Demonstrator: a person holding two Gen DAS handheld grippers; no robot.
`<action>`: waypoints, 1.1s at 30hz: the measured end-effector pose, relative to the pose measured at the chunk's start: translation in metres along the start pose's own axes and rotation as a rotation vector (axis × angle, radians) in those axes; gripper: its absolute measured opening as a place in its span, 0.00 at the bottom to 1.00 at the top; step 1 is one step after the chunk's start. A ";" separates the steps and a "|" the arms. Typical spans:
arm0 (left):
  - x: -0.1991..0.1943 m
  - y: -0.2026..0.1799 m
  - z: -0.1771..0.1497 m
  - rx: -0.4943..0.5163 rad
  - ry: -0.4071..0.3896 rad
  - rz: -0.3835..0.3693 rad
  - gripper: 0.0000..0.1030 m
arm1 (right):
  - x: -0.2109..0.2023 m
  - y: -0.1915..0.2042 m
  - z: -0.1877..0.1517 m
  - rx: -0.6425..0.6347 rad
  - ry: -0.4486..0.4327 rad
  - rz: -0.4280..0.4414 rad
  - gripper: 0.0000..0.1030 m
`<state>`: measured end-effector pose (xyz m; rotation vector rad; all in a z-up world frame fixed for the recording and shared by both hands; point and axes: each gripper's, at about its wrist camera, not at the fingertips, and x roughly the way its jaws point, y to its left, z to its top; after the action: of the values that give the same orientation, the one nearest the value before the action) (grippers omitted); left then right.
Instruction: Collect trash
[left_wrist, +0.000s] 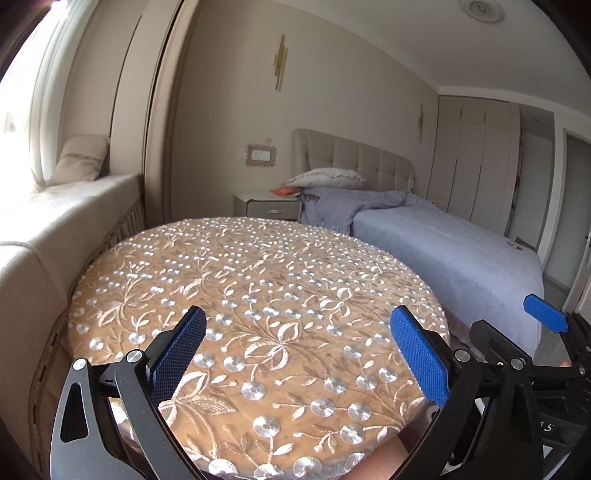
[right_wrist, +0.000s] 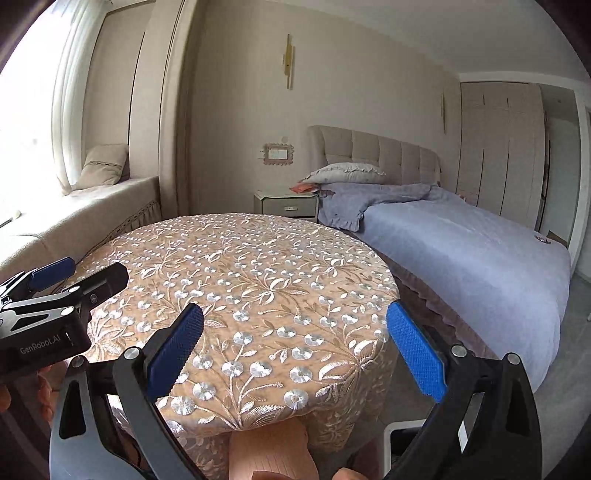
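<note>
Two grippers over table, bed beside.

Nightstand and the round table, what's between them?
Nothing visible: in the right wrist view the round table's far edge overlaps the nightstand's base, hiding the floor between.

A round table is filling the lower middle of the frame, wearing a tan cloth embroidered with silver flowers. A bed under a lilac sheet is stretching along the right, with a pillow lying against its padded headboard and a nightstand standing just left of it. At left, a cushion is leaning on the window seat.
</note>
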<state>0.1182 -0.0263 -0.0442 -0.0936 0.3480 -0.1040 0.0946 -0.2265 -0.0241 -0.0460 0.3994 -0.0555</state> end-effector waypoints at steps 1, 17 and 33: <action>-0.004 0.003 -0.001 0.000 -0.007 0.009 0.95 | -0.004 0.005 -0.001 -0.010 -0.008 -0.004 0.96; -0.035 0.013 -0.004 0.024 -0.064 0.022 0.95 | -0.034 0.035 -0.007 -0.030 -0.047 -0.011 0.96; -0.046 0.016 0.002 0.022 -0.092 0.048 0.95 | -0.044 0.034 -0.003 -0.008 -0.076 -0.015 0.96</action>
<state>0.0775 -0.0054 -0.0288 -0.0678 0.2572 -0.0556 0.0546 -0.1896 -0.0112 -0.0593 0.3233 -0.0668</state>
